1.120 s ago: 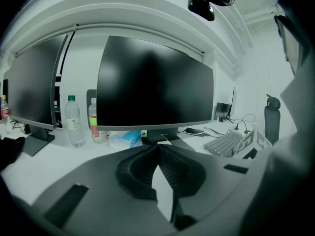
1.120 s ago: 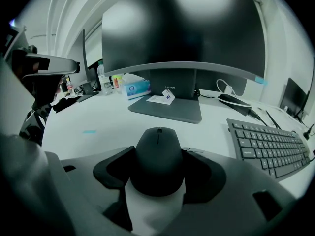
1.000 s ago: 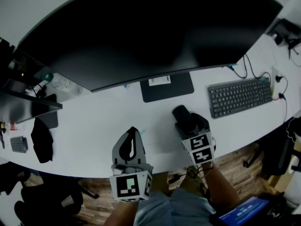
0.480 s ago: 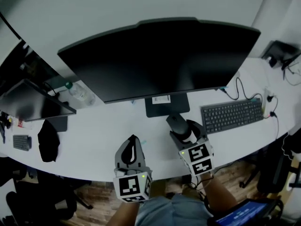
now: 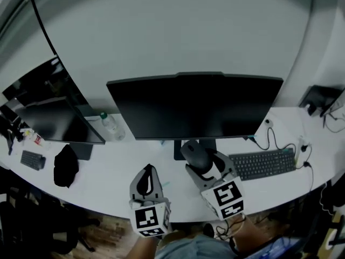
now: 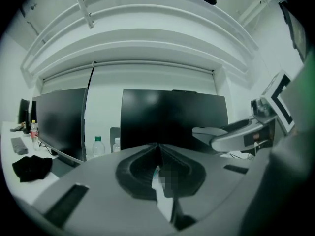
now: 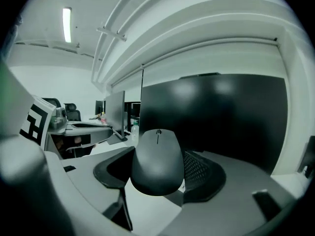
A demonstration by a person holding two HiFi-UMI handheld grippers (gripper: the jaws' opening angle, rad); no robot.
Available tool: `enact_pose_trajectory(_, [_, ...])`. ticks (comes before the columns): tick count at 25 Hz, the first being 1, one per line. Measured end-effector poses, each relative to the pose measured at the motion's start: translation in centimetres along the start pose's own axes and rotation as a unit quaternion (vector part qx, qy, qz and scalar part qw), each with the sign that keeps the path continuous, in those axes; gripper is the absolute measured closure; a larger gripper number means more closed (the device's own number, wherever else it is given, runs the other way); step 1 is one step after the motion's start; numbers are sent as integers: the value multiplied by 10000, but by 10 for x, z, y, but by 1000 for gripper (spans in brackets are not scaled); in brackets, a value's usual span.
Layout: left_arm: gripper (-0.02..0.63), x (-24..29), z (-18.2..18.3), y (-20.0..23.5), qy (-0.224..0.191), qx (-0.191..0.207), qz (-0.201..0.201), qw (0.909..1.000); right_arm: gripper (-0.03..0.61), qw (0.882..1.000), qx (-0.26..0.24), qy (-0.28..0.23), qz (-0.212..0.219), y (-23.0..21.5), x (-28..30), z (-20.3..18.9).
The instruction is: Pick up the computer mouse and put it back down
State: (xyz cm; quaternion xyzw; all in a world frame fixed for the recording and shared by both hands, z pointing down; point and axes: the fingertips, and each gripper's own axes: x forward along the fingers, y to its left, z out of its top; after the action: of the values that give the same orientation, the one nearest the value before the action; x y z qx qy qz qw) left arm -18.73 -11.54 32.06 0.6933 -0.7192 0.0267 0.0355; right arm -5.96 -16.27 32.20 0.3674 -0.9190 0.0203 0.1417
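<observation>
While the right gripper (image 5: 202,166) clamps the mouse (image 5: 195,154) aloft, left gripper (image 5: 148,171) points level — closed.

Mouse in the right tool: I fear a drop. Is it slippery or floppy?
Probably stiff: the mouse holds its shape in the right tool. Its smooth, rounded shell looks slippery, so it might slide out. Its low, flat form seems unlikely to roll.
</observation>
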Motion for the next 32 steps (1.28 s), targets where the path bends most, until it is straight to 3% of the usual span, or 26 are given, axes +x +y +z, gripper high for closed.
enact_pose_trajectory(8, [609,-10,19,8,-240,58,295,9993,276,9993,-172,-210,257,7,5,20])
enact_pose_trajectory(16, [609,-13,19,19,-212,92,479,9986,277,9985,-186,-217,465,17,16,21])
enact_pose_trajectory(32, [609,-9,-5,49,54,-37,698,9975,276,9968,-43,259,757,40,53,-20])
